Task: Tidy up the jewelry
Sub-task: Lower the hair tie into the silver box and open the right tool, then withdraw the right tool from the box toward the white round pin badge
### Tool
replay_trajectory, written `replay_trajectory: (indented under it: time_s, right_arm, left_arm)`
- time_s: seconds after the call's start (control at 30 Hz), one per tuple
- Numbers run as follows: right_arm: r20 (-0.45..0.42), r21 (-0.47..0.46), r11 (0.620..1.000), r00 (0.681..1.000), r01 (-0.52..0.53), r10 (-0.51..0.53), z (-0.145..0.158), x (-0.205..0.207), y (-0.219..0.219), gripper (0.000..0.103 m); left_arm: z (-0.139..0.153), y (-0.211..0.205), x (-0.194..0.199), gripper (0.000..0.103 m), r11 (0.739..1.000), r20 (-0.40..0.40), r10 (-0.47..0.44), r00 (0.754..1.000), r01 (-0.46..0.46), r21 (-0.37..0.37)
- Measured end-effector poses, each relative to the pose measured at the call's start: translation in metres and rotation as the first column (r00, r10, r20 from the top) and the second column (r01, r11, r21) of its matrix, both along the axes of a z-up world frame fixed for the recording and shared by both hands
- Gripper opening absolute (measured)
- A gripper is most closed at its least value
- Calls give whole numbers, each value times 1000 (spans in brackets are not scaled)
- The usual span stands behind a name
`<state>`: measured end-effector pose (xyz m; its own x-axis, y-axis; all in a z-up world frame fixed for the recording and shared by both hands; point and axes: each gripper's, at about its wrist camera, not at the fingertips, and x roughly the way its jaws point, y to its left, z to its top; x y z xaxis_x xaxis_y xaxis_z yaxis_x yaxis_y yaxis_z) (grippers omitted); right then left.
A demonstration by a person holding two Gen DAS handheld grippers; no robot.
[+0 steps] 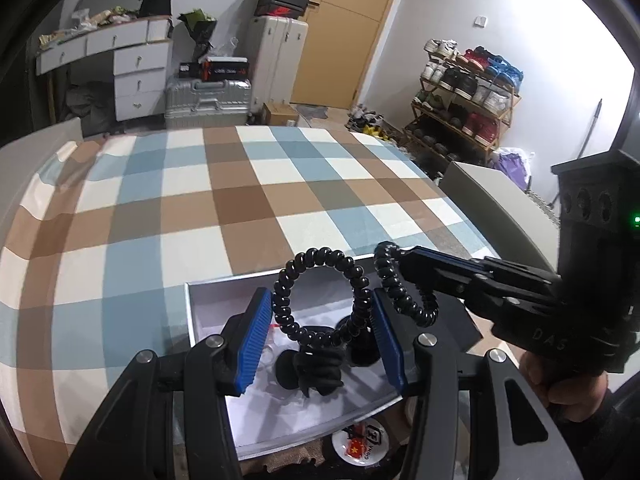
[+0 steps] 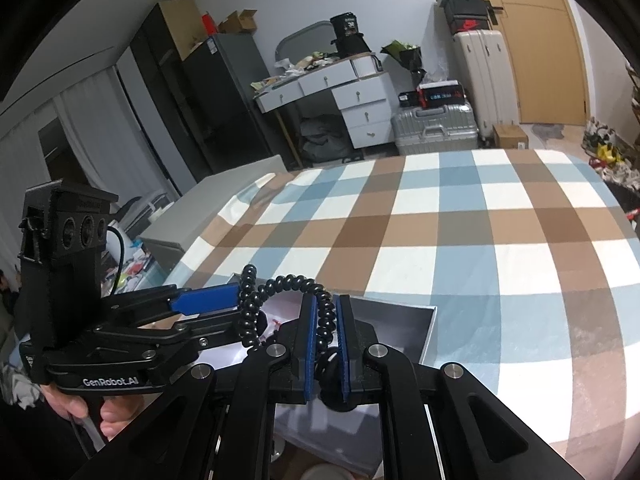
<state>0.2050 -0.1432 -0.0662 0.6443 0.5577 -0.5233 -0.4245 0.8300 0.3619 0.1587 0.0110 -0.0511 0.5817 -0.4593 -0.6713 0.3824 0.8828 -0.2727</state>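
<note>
Black coiled cord (image 1: 320,280), a springy spiral loop, hangs in the air between the two grippers above an open white box (image 1: 208,308) that sits at the near edge of a checked bed (image 1: 240,200). The right gripper (image 2: 325,344) has its blue fingers (image 2: 308,344) nearly together, pinching one stretch of the cord. The left gripper (image 1: 324,336) has its fingers (image 1: 252,344) moderately spread with the cord's loop hanging between them; the loop lies against the inner faces of both fingers, though I cannot tell if they press on it. Inside the box, on white paper, lie some dark rounded pieces (image 1: 316,364) and a clear ring-like item, too dim to name. Just right of the box a dark lid (image 2: 396,328) lies on the bed. Near the box's front edge a small round badge (image 1: 362,440) with a red flag shows. A hand (image 1: 560,384) grips the right gripper's handle. Far across the room stand suitcases (image 1: 208,100), a white desk (image 1: 120,60) and a shoe rack (image 1: 464,96).
</note>
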Motion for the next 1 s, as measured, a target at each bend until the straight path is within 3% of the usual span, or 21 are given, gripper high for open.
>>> replay_trajectory:
  time_s: [0.17, 0.23, 0.27, 0.3, 0.33, 0.4, 0.47, 0.67, 0.87, 1.0]
  right_arm:
    - [-16, 13, 1000, 1000, 5, -5, -2, 1, -3, 12]
    - [-11, 7, 1000, 1000, 9, -9, 0, -2, -4, 13]
    - [-4, -2, 1000, 1000, 12, -12, 0, -3, -3, 17]
    - [4, -13, 1000, 1000, 21, -21, 1, -5, -3, 21]
    - [7, -12, 1000, 1000, 27, -26, 2, -7, -4, 30]
    - [15, 1, 1000, 1000, 23, -23, 3, -10, -5, 31]
    - [28, 1, 1000, 999, 26, -26, 6, -13, -6, 40]
    - [64, 13, 999, 997, 47, -48, 19, -29, -12, 45]
    - [112, 17, 998, 992, 60, -61, 32, -49, -12, 61]
    - [134, 15, 998, 989, 58, -60, 39, -64, -9, 65]
  left_arm:
    - [-1, -2, 1, 47, 1000, -9, -21, 1000, 21, -2]
    - [-1, -3, 2, 55, 1000, -17, -14, 1000, 14, 5]
    - [-2, -3, 3, 65, 1000, -23, -13, 1000, 13, 7]
    - [-2, -2, 3, 67, 1000, -26, -13, 1000, 13, 4]
    - [-1, -1, 3, 67, 1000, -26, -16, 1000, 16, -7]
    - [-1, 0, 2, 68, 1000, -24, -9, 1000, 9, 2]
    - [1, 2, 0, 68, 1000, -18, 0, 1000, 1, 2]
    - [8, 10, -15, 69, 999, 15, 48, 999, -49, 18]
    - [15, 16, -29, 70, 993, 53, 113, 992, -115, 38]
    - [21, 19, -39, 82, 986, 91, 154, 984, -159, 42]
